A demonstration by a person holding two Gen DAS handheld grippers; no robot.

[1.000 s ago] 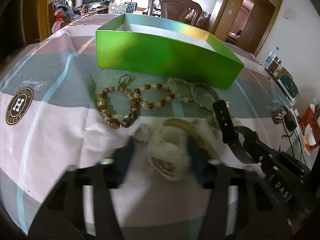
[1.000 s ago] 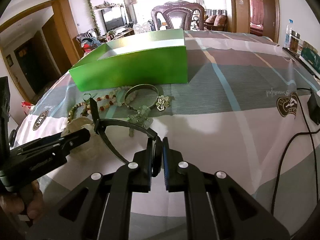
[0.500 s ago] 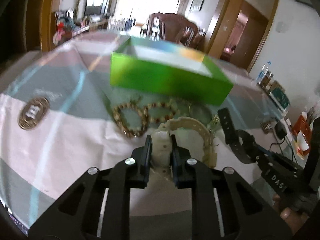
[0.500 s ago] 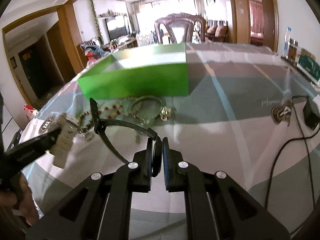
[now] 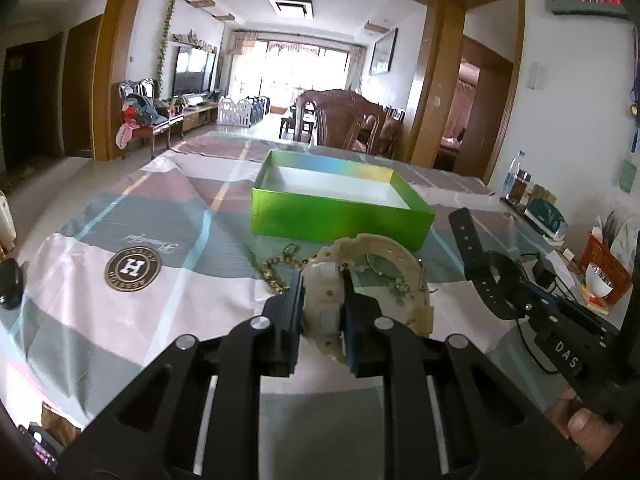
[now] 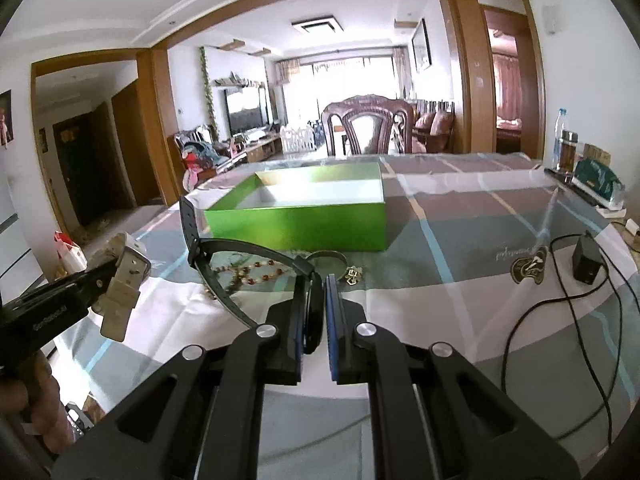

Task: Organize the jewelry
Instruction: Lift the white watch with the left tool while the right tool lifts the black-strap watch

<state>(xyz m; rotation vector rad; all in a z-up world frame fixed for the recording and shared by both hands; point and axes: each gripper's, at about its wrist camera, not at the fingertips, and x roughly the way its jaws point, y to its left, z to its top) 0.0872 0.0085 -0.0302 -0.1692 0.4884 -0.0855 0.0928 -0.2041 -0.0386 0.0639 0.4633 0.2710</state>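
Note:
My left gripper (image 5: 322, 304) is shut on a cream-white watch (image 5: 378, 250), held above the tablecloth; its strap loops up to the right. My right gripper (image 6: 318, 308) is shut on a black watch (image 6: 224, 248) whose strap arcs off to the left. Each watch also shows in the other view: the black watch (image 5: 476, 256) at the right of the left wrist view, the cream watch (image 6: 122, 280) at the left of the right wrist view. An open green box (image 5: 340, 208) with a white inside stands farther back. Beaded bracelets (image 6: 256, 270), a metal bangle (image 6: 334, 258) and small pieces lie before it.
The table wears a striped cloth with a round logo (image 5: 132, 268). A black adapter with cable (image 6: 586, 262) lies at the right, with bottles (image 6: 562, 148) and a red basket (image 5: 606, 270) along the right edge. A wooden chair (image 6: 368, 128) stands behind the table. A hand (image 5: 584, 432) holds the right gripper.
My left gripper closed on the cream watch and lifted it off the cloth. Both grippers rose with their watches, so the views tipped up toward the room.

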